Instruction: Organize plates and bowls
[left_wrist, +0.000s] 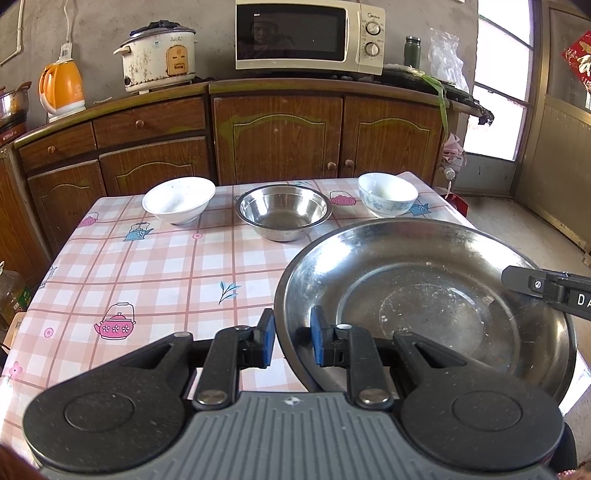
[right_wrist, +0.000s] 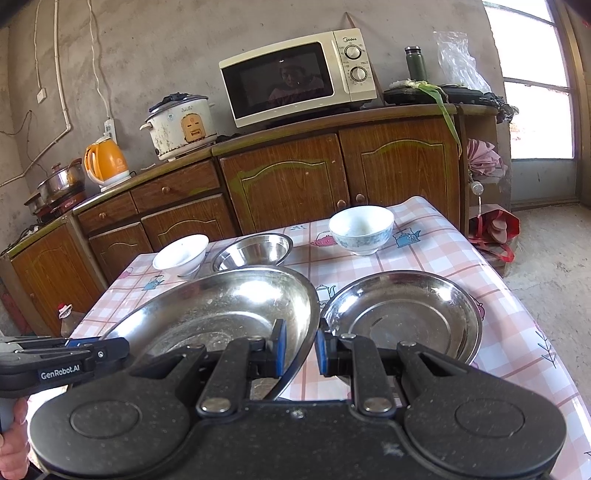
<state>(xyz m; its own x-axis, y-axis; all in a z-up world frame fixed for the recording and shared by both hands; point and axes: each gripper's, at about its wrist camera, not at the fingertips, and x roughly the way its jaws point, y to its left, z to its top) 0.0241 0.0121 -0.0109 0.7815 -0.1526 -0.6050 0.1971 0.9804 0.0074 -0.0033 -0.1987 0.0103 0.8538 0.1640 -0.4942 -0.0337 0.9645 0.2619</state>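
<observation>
Checked tablecloth (left_wrist: 147, 266): you are pinching the large steel plate (left_wrist: 424, 295) at opposite rims, left gripper (left_wrist: 292, 341) and right gripper (right_wrist: 300, 347) both clamped narrow, likely balancing it for stacking onto the second plate (right_wrist: 402, 317).

The tablecloth (left_wrist: 147, 280) is pink-and-white check with pink and blue teapots; one bowl (left_wrist: 178, 199) is plain white; another bowl (left_wrist: 387, 194) is white with blue flowers; the plates (right_wrist: 402, 317) are silver steel; the kettle (left_wrist: 61, 90) is orange; the cupboards (left_wrist: 277, 136) are brown wood grain.
</observation>
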